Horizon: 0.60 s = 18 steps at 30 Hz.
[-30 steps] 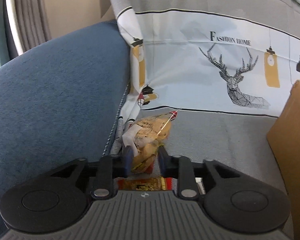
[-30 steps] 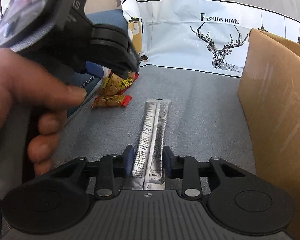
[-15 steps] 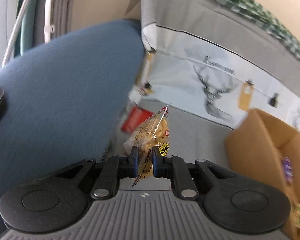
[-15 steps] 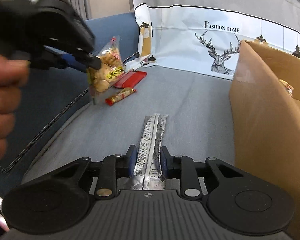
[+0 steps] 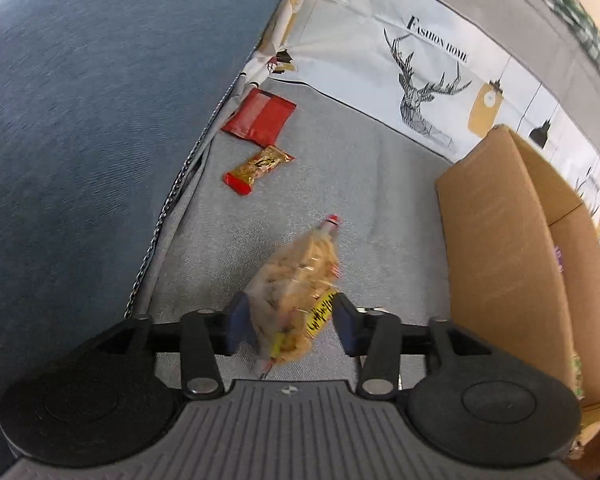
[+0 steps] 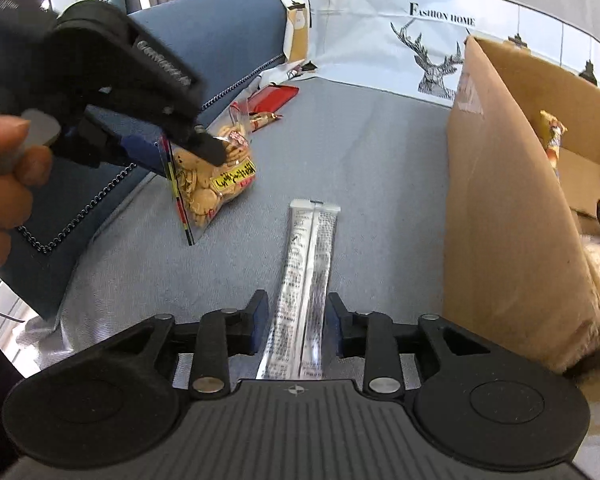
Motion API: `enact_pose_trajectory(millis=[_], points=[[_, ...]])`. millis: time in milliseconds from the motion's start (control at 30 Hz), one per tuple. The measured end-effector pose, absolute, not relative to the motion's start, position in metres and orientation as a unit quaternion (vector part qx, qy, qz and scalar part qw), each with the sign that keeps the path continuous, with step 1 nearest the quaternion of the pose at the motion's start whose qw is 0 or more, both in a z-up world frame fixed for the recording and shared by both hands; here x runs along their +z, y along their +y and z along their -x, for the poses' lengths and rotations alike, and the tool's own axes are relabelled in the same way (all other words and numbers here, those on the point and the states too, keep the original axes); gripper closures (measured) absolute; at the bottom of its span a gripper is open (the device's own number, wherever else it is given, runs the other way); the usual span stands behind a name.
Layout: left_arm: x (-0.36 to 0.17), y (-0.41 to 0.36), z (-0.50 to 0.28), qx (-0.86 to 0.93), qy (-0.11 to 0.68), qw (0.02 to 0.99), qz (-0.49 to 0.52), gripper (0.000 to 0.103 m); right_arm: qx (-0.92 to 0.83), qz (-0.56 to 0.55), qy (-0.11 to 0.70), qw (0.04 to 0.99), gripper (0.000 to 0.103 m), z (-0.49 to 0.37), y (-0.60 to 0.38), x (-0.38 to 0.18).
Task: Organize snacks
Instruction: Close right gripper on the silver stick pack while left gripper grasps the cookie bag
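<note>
**Both claws slackening short of the box**

Largest first: the cardboard box point(image 6: 500, 184) stands at the right of the grey sofa seat point(image 6: 380, 152), open-topped, with some snacks already inside. Neither held packet is over its opening yet, so anything you let go now lands on the seat.

Left claw point(image 5: 288, 316): its jaws have just been opening and stand apart, with gaps on both sides of the cookie bag point(image 5: 296, 288). In the right wrist view the bag hangs below that claw, above the seat and well left of the box. Risk: it drops here and needs a fresh pick.

Right claw point(image 6: 296, 326): its jaws have just been opening too, and the pads show daylight beside the silver stick packet point(image 6: 306, 276), which lies along the seat toward the box wall. Risk: lift now and it slides out.

Smallest: the red packet point(image 5: 260, 116) and the small candy bar point(image 5: 258, 166) wait by the blue armrest point(image 5: 100, 120), close to the seam. A falling bag could nudge them into it.
</note>
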State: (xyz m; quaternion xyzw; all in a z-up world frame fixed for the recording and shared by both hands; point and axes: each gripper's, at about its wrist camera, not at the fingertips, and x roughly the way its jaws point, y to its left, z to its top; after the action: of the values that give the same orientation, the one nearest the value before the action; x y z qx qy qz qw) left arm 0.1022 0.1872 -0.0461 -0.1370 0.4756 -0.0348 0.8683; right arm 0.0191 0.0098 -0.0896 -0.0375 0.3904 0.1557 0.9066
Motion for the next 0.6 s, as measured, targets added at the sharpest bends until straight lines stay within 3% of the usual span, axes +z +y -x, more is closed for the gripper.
enact_pose_trajectory(millis=[67, 600], points=[[-0.049, 0.181, -0.106, -0.034, 0.482, 0.866, 0.130, 0.038, 0.154, 0.037, 0.385, 0.909, 0.060, -0.021, 0.010, -0.091], [-0.070, 0.150, -0.124, -0.035, 0.516, 0.852, 0.079, 0.036, 0.149, 0.022, 0.398, 0.905, 0.058, -0.044, 0.012, -0.104]])
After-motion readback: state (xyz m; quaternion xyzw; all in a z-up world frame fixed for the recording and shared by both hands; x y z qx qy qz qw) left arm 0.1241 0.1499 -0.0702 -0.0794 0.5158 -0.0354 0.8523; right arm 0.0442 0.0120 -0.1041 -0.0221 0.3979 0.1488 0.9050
